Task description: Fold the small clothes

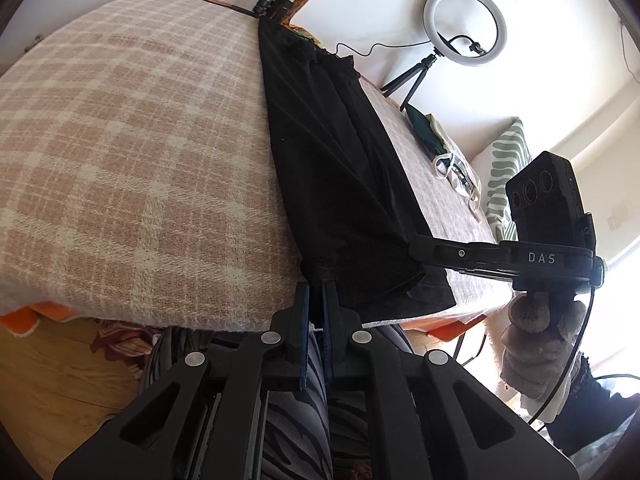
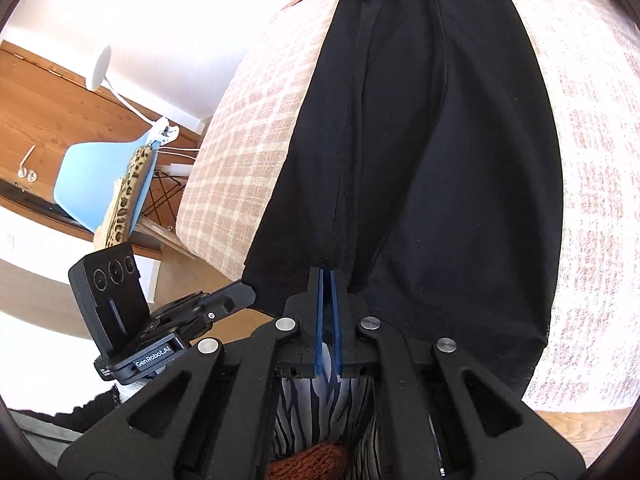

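A black garment (image 1: 332, 160) lies stretched lengthwise on a pink-and-cream checked blanket (image 1: 120, 140) that covers a table. My left gripper (image 1: 318, 285) is shut on the near hem of the garment, at its left corner by the table's front edge. My right gripper (image 1: 414, 249), held by a gloved hand (image 1: 536, 344), pinches the same hem further right. In the right wrist view the right gripper (image 2: 328, 273) is shut on the black garment (image 2: 420, 140) at a seam, and the left gripper (image 2: 244, 293) grips the hem's left corner. The far waistband reaches the table's back edge.
A ring light on a tripod (image 1: 466, 26) stands at the back right. A small pile of clothes (image 1: 448, 160) lies on the blanket beside a striped cushion (image 1: 510, 160). A blue chair (image 2: 100, 176) and a white lamp (image 2: 100, 68) stand to the left. A person's zebra-patterned legs (image 1: 296, 420) are below.
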Available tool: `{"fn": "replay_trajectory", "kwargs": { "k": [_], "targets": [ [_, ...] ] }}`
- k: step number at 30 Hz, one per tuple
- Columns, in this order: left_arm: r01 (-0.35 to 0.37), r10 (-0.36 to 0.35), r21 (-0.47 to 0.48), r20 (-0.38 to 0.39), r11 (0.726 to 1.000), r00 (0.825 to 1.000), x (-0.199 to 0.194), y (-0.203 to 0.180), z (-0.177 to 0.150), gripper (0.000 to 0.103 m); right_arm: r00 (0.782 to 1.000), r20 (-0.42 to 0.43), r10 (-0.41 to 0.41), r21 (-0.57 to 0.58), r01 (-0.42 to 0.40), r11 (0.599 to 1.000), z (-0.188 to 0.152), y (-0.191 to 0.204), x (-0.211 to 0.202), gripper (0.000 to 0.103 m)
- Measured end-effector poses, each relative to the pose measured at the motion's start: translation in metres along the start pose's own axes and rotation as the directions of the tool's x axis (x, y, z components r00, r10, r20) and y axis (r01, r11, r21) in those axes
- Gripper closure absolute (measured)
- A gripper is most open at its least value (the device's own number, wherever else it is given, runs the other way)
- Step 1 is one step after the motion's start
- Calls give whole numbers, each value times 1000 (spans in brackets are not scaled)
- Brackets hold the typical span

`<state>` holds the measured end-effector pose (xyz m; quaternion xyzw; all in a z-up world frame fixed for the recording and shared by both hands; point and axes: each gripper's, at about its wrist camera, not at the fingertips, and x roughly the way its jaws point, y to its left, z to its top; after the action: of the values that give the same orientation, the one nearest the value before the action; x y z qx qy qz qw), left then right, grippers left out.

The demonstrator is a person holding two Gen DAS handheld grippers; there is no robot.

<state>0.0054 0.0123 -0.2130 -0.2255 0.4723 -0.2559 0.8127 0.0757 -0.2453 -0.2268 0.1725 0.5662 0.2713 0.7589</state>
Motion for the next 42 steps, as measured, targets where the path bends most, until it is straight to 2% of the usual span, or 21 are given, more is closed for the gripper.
{"fn": "replay_trajectory", "kwargs": {
  "k": [2,4,6,7,8,10,11,12,13,14,17,21,23,24,26,29,32,36,42],
  "targets": [
    [-8,8,-40,-16,999,1000,0,4,3,75,995,15,-96,-92,97,991,-3,11,-2,98],
    [21,-22,-70,-8,997,1000,1,8,5,74,990,11,-138,-155,138,978,-7,21,-2,97],
    [26,-28,-85,-31,996,999,8,9,6,74,985,29,-168,-168,171,971,-12,21,-10,93],
    [43,-46,-87,-33,995,998,11,9,7,74,980,44,-192,-166,197,966,-14,18,-15,86],
    [47,-50,-81,-30,996,998,12,7,7,74,974,60,-220,-157,227,961,-18,13,-24,74],
    [49,-52,-51,-51,997,997,16,1,9,79,951,98,-294,-124,305,944,-25,-1,-37,60],
    [42,-44,-38,-56,998,997,17,0,9,92,936,110,-334,-107,346,932,-29,-11,-46,59],
    [42,-44,-33,-64,999,997,19,-1,9,100,924,115,-364,-84,374,924,-32,-20,-51,59],
    [46,-48,-36,-67,998,997,18,0,9,101,918,115,-380,-55,388,920,-35,-30,-58,59],
    [46,-48,-36,-64,998,997,17,1,9,101,918,109,-381,-26,386,922,-38,-38,-61,59],
    [36,-37,-17,-60,999,998,11,1,10,100,938,86,-336,39,334,942,-45,-57,-66,59],
    [28,-28,9,-58,1000,998,6,-3,9,100,965,56,-258,28,257,966,-50,-59,-55,59],
    [22,-21,23,-55,999,998,5,-7,8,100,965,63,-256,5,257,967,-50,-56,-50,59],
    [21,-20,23,-54,1000,998,6,-8,8,100,964,65,-257,-9,258,966,-48,-54,-48,62],
    [23,-22,20,-52,1000,998,6,-10,8,100,974,43,-222,3,222,975,-46,-57,-44,90],
    [21,-20,19,-51,1000,999,5,-9,9,100,981,48,-188,5,188,982,-45,-59,-44,96],
    [28,-28,2,-48,1000,998,4,-7,11,100,991,70,-114,75,109,991,-43,-68,-50,97],
    [45,-45,6,-42,999,998,2,-10,18,100,992,126,-28,138,10,990,-39,-77,-64,97],
    [69,-69,11,-9,998,998,4,-18,44,100,983,185,1,133,-26,991,-18,-71,-77,97]
  ]
}}
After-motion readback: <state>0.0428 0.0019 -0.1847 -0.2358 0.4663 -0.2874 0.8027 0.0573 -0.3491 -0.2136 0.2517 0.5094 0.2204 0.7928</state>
